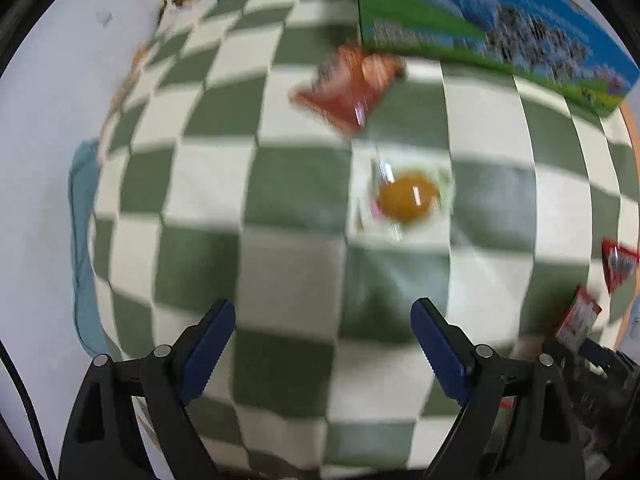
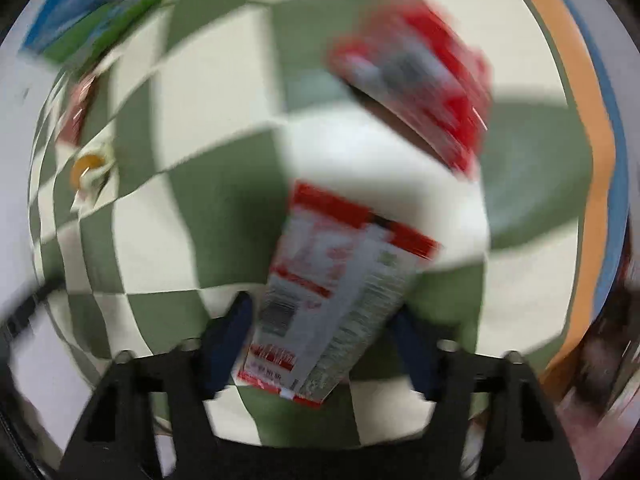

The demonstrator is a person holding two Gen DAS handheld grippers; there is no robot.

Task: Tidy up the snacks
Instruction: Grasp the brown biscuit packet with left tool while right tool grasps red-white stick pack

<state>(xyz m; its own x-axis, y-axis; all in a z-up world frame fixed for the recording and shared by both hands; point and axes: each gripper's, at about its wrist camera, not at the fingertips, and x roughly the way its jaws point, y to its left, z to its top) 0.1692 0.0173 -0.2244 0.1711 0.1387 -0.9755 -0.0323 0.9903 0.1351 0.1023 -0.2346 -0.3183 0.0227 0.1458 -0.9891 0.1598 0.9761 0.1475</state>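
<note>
R gripper (image 2: 320, 336) jaws narrow round flat red-white foil snack sachet (image 2: 340, 280), pad contact unclear thru blur; L gripper (image 1: 323, 344) wide, empty over green-white checked cloth (image 1: 280, 184); square grip before lifting.

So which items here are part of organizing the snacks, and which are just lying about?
Job:
red-and-white snack packet between the right hand-held gripper fingers
red snack pouch
orange-red snack pouch
clear-wrapped orange sweet
blue-green cardboard box

Lying about:
green-and-white checked cloth
</note>
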